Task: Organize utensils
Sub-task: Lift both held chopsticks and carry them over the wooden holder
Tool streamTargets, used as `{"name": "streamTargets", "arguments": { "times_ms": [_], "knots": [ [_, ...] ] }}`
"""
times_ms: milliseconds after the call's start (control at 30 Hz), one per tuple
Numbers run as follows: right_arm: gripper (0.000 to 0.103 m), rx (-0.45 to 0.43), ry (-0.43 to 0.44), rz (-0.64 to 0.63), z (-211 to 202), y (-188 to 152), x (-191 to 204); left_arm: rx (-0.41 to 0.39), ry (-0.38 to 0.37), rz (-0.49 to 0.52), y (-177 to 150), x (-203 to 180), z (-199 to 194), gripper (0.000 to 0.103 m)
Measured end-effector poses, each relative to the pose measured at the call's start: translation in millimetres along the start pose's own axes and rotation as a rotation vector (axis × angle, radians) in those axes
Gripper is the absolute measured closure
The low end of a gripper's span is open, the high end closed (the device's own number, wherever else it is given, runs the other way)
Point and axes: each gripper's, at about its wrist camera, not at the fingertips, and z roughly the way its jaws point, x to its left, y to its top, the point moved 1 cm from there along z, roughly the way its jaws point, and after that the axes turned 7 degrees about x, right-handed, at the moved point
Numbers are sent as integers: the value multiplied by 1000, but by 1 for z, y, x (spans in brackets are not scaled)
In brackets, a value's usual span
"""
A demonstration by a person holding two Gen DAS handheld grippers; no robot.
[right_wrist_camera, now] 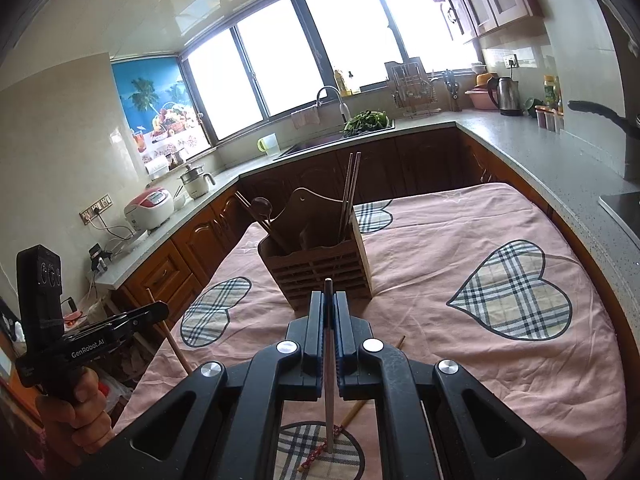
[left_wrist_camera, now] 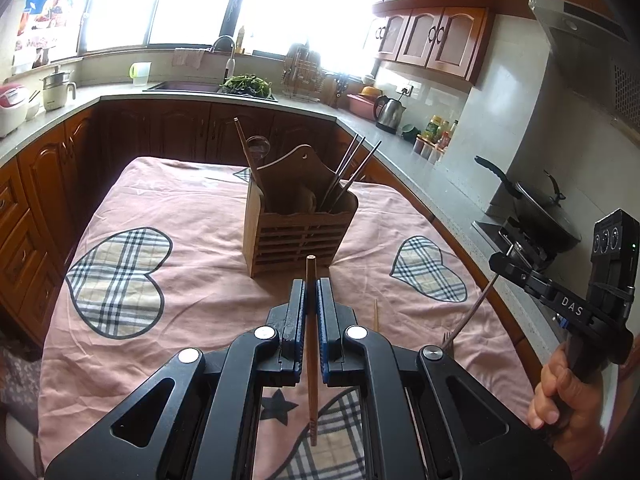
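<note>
- Clamped in my left gripper (left_wrist_camera: 311, 286), a wooden chopstick (left_wrist_camera: 311, 344) runs lengthwise between the pads, its tip poking out ahead.
- My right gripper (right_wrist_camera: 329, 300) pinches a metal fork (right_wrist_camera: 329, 364) by its handle, tines hanging low.
- Both hover above the pink tablecloth (left_wrist_camera: 192, 280), short of the wooden utensil holder (left_wrist_camera: 298, 228).
- One more chopstick (right_wrist_camera: 352, 416) lies on the cloth.

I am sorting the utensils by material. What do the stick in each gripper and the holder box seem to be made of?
The chopstick in the left gripper looks like wood or bamboo: matte reddish brown. The utensil in the right gripper looks like metal: grey with a dull shine, probably steel. The holder box looks like unpainted wood or bamboo: light brown with cut slats.
</note>
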Motion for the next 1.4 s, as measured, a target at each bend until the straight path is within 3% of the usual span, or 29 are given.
{"name": "streamTargets", "arguments": {
  "times_ms": [467,1400],
  "knots": [
    [99,-39,21,5,2,17,2,-50,22,-14,17,8,-5,98],
    [99,-176,48,33,30,92,-1,-207,30,-92,91,35,0,98]
  ]
}}
